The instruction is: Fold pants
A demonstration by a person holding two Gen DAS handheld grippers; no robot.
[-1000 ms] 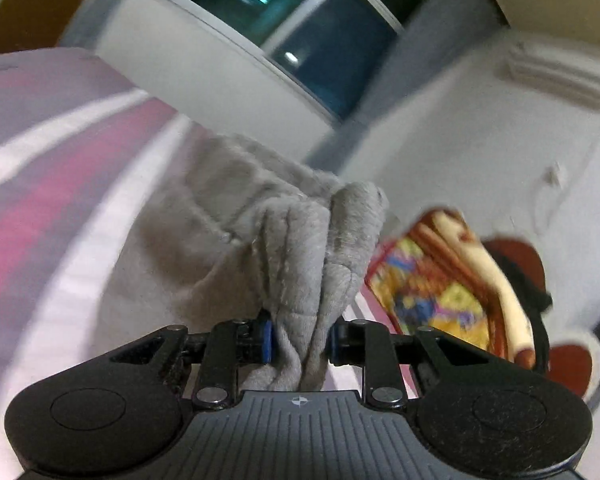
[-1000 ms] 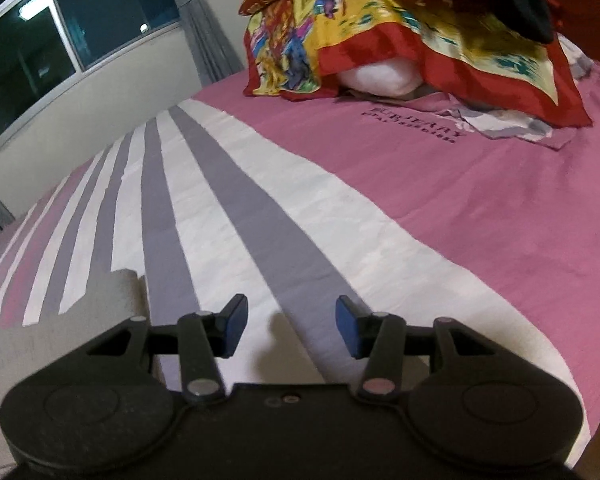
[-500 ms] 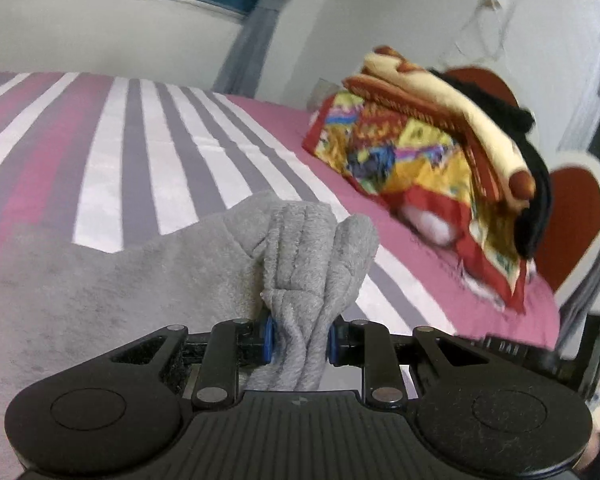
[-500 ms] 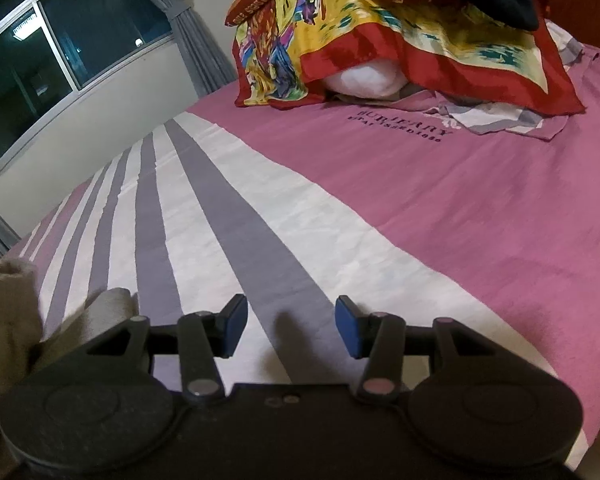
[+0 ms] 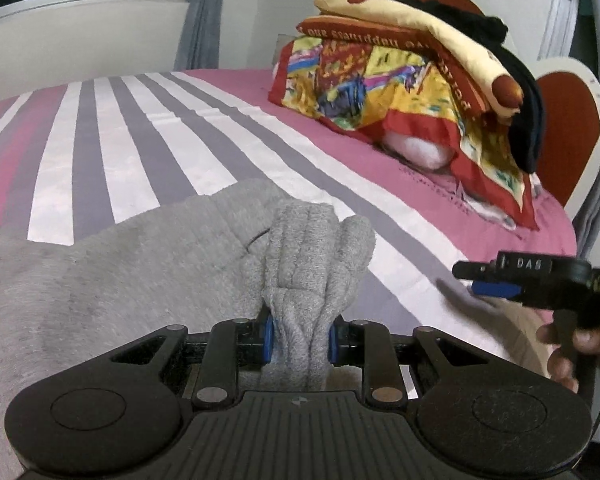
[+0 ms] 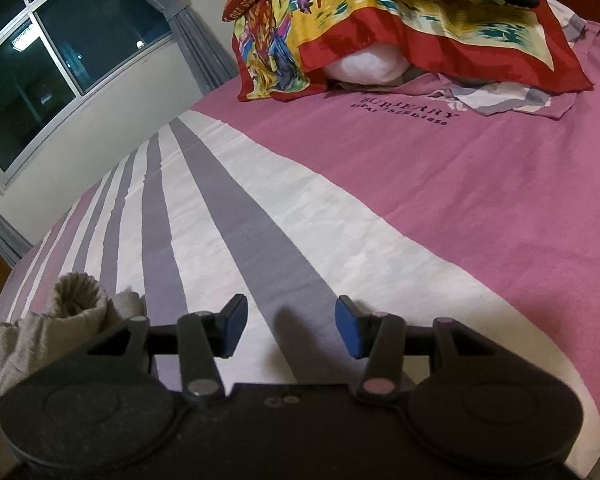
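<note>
A bedroom with a dark window (image 6: 72, 52) and grey curtain (image 6: 196, 36) holds a bed (image 6: 480, 208) covered in pink cloth with white and grey stripes. At the head of the bed sits a pile of bright red and yellow blankets (image 5: 400, 92) over a white pillow (image 6: 364, 66), with a dark garment (image 5: 512, 80) draped on top.

The grey pants (image 5: 120, 272) lie spread across the near part of the bed, towards its near left corner in the left wrist view. The left gripper (image 5: 300, 338) is clenched on a bunched, ribbed part of the pants, the thick cloth squeezed between its blue pads (image 5: 267, 338) and bulging up beyond them.

The right gripper (image 6: 290, 326) is released, its jaws wide apart with nothing between them, over the striped cover near the bed's near edge. A gathered fold of the pants shows just to its left. From the left wrist view the right gripper appears at the right side, held by the person's hand (image 5: 572, 356).
</note>
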